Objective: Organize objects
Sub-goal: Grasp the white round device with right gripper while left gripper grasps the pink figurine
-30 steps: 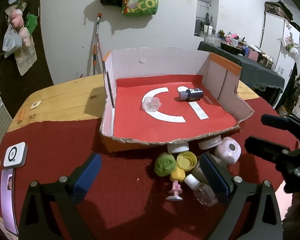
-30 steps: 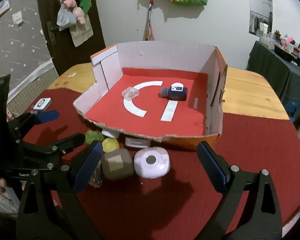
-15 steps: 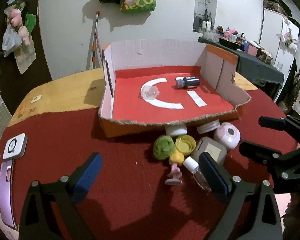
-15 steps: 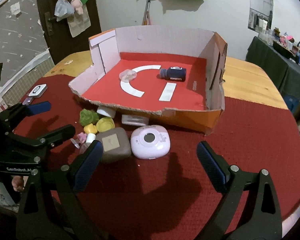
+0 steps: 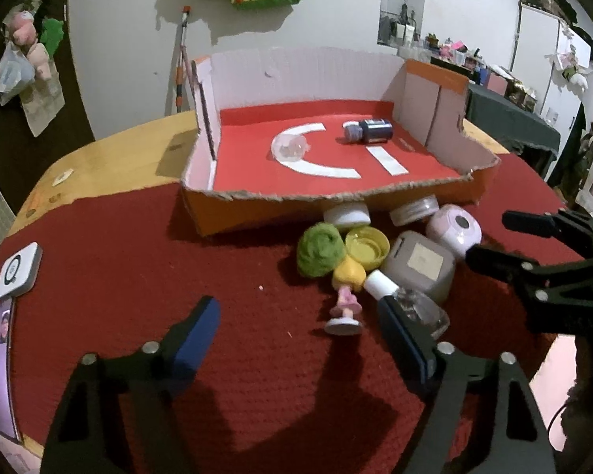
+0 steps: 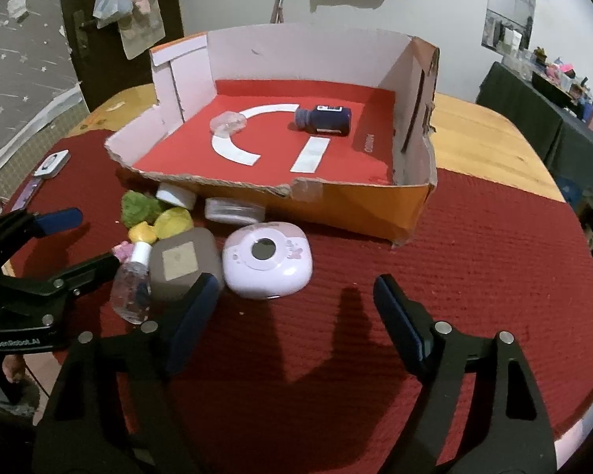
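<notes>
Both my hand-held grippers are sinking lower than before, jaws closing on nothing: left hand-held gripper (image 5: 296, 326) near the small clear plastic bottle (image 5: 419, 308), right hand-held gripper (image 6: 296, 302) before the round pink case (image 6: 267, 268).

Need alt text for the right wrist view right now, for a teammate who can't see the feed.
The right gripper, jaws closing with nothing between them, hangs over a red cloth just short of a pink round-cornered case and a grey box. Behind them a torn cardboard tray holds a dark blue bottle lying on its side. The left gripper enters from the left.
</notes>
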A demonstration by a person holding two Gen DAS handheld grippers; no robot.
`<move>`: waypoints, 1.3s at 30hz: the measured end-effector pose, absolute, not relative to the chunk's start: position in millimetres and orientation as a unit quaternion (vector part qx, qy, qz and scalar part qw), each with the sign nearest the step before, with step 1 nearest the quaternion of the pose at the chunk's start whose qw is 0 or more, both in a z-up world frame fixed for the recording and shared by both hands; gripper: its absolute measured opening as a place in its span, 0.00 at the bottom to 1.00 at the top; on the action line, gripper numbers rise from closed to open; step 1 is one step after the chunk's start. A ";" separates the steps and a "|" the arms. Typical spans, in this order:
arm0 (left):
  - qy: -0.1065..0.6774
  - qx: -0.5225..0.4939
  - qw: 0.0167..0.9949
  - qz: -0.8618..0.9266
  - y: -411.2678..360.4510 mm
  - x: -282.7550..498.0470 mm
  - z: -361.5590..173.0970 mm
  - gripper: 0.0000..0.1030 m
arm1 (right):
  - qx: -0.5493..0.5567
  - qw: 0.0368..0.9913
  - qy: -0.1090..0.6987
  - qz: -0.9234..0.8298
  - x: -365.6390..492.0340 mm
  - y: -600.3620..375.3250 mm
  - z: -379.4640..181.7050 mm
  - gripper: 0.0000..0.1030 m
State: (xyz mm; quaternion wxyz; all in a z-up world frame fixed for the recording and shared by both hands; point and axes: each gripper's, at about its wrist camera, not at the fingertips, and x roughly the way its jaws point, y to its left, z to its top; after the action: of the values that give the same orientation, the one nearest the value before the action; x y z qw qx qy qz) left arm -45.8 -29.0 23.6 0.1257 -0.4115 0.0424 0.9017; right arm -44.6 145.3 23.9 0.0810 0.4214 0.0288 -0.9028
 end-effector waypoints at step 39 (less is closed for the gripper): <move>0.039 -0.415 0.172 0.893 -20.0 -47.1 21.2 0.21 | 0.429 0.110 0.013 -0.896 -59.0 136.9 17.4 0.50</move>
State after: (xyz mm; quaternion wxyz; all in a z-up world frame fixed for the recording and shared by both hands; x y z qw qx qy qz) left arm -47.1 -20.0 21.2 0.1715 -0.4147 0.0390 0.8928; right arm -59.0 136.9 17.4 0.1102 0.4291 0.0132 -0.8964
